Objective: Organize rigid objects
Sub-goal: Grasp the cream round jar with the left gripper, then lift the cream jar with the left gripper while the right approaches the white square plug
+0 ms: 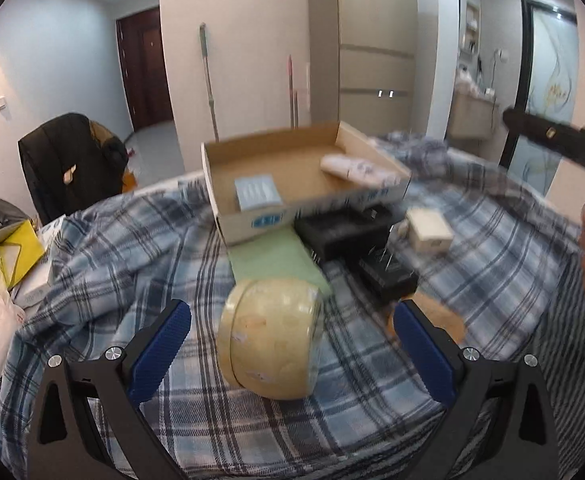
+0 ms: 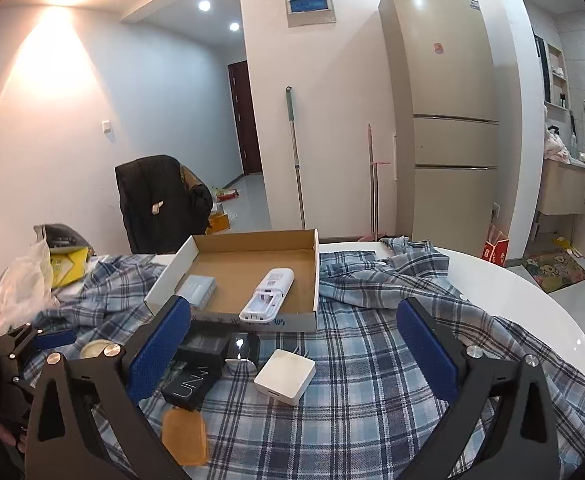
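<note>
So the biggest thing here is the round white table, mostly buried under a blue plaid shirt. On the shirt sits a shallow cardboard box, open on top, with a white remote lying toward its front right and a small pale blue packet at its front left.

Just in front of the box there's a pile of loose stuff: a flat green pad tucked against the box wall, a couple of black boxes, a white square adapter, and an orange translucent piece nearest the camera.

The left gripper has its blue pads spread wide on either side of a yellowish round tin lying on its side (not touching it). The right gripper is spread wide too, nothing held, with the adapter on the cloth between its fingers.
</note>
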The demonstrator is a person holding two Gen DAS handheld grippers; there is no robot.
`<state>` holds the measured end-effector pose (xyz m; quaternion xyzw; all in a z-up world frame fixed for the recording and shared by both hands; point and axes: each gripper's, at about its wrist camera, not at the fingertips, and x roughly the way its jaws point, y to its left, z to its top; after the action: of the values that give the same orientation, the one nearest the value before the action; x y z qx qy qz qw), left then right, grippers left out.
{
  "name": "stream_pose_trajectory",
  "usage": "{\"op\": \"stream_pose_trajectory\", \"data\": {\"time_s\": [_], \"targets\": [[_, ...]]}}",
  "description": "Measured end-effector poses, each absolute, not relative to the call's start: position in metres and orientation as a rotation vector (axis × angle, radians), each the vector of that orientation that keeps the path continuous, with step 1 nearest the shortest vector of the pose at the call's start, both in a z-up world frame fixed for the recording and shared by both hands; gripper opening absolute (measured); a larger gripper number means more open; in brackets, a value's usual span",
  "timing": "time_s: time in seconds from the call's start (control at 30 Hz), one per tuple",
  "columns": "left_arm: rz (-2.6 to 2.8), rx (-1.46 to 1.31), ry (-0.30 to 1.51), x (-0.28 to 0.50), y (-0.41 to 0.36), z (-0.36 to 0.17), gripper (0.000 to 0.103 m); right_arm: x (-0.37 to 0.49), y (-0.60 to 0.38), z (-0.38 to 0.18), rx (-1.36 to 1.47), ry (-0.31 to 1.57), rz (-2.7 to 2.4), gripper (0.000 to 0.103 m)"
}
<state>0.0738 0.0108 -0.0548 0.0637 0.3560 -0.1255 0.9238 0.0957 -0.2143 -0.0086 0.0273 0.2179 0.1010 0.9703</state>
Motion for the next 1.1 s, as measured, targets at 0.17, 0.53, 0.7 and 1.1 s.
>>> {"op": "stream_pose_trajectory", "data": {"time_s": [0.17,0.53,0.7,1.1], "targets": [[-0.267,0.126,0.806,0.082,0.009,-0.066,0.085,0.099,-0.215,-0.016,0.048,0.468,0.216,0.103],[-0.241,0.08,0.81,0.08,0.017,-0.063,0.051,0.104,-0.218,-0.02,0.05,0.487,0.218,0.102],[-0.249,0.047,0.707,0.065,0.017,-0.04,0.051,0.104,-0.223,-0.019,0.058,0.482,0.209,0.103],[-0.212,0.004,0.486,0.064,0.003,0.02,0.051,0.118,-0.24,-0.01,0.145,0.55,0.157,0.103]]}}
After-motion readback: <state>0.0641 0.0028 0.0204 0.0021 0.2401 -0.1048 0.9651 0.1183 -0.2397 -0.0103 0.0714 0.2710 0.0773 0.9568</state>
